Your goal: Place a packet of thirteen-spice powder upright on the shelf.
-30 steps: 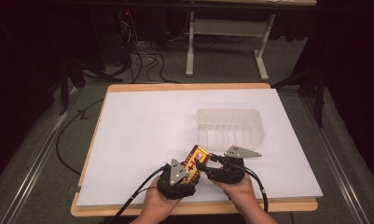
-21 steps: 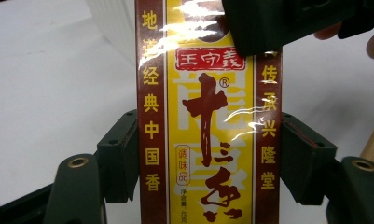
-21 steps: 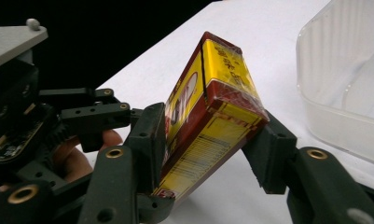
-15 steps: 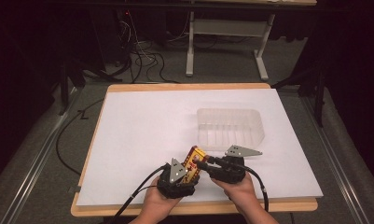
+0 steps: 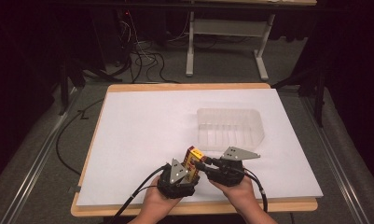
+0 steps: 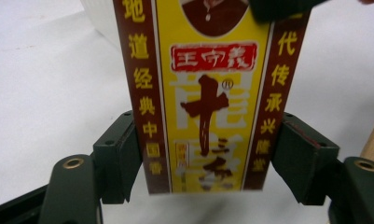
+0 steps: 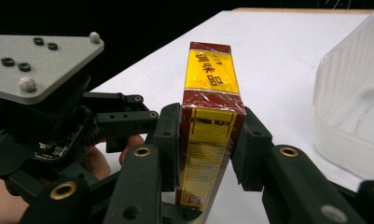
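Note:
A yellow and dark red box (image 5: 194, 157) with Chinese print stands tilted just above the table's near edge, between both grippers. My right gripper (image 5: 201, 164) comes at it from the right. Its jaws have just been closing, and in the right gripper view its pads (image 7: 168, 135) press the narrow sides of the box (image 7: 211, 84). My left gripper (image 5: 189, 169) sits below the box. Its jaws have just opened a little, and in the left gripper view the box (image 6: 208, 93) stands between the pads (image 6: 128, 158) with slim gaps.
A clear ribbed plastic tub (image 5: 230, 128) stands empty on the white sheet (image 5: 142, 126), behind and to the right of the hands. The wooden table edge (image 5: 194, 209) runs just under the wrists. Cables and table legs lie on the floor beyond.
The right gripper's jaws have closed in on the box. Both hands and the box have stayed almost where they were.

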A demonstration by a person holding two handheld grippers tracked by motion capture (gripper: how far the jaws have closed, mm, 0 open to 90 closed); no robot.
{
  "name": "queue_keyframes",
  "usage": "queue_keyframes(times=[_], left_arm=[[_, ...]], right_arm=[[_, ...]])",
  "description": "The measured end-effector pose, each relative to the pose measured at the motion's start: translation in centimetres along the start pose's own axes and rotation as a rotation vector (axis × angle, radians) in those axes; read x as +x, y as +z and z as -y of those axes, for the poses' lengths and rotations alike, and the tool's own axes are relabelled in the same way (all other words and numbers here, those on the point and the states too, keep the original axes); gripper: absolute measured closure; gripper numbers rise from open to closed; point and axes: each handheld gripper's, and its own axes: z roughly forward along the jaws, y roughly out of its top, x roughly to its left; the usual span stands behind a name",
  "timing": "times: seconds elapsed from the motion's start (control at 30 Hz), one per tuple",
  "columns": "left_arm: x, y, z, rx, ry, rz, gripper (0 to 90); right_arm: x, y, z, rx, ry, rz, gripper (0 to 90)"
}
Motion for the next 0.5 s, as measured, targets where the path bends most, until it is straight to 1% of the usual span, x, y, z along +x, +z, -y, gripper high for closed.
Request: queue_keyframes(times=[0.07,0.13,0.2,0.23,0.3,0.37,0.4,0.5], left_arm=[[0.3,-0.1,0.0,-0.006,-0.016,0.008,28.2],[0.4,-0.1,0.0,-0.008,-0.025,0.017,27.9],[0.4,-0.2,0.0,-0.015,-0.024,0.013,27.5],[0.4,-0.2,0.0,-0.013,-0.017,0.012,27.3],[0.4,-0.2,0.0,-0.015,-0.019,0.012,26.8],[0.5,-0.3,0.0,-0.014,-0.012,0.007,26.1],[0.6,-0.3,0.0,-0.015,-0.014,0.007,25.6],[0.7,-0.4,0.0,-0.024,-0.021,0.007,24.6]], right_arm=[[-0.1,-0.4,-0.2,-0.020,-0.009,0.024,68.2],[-0.1,-0.5,-0.2,-0.024,-0.006,0.026,68.3],[-0.1,-0.6,-0.3,-0.029,-0.013,0.034,68.3],[0.0,-0.7,-0.3,-0.033,-0.019,0.044,68.4],[0.0,-0.7,-0.3,-0.036,-0.022,0.048,68.4],[-0.1,-0.9,-0.4,-0.044,-0.024,0.065,68.5],[-0.3,-1.1,-0.5,-0.051,-0.015,0.071,68.5],[-0.5,-1.3,-0.5,-0.058,-0.014,0.079,68.5]])
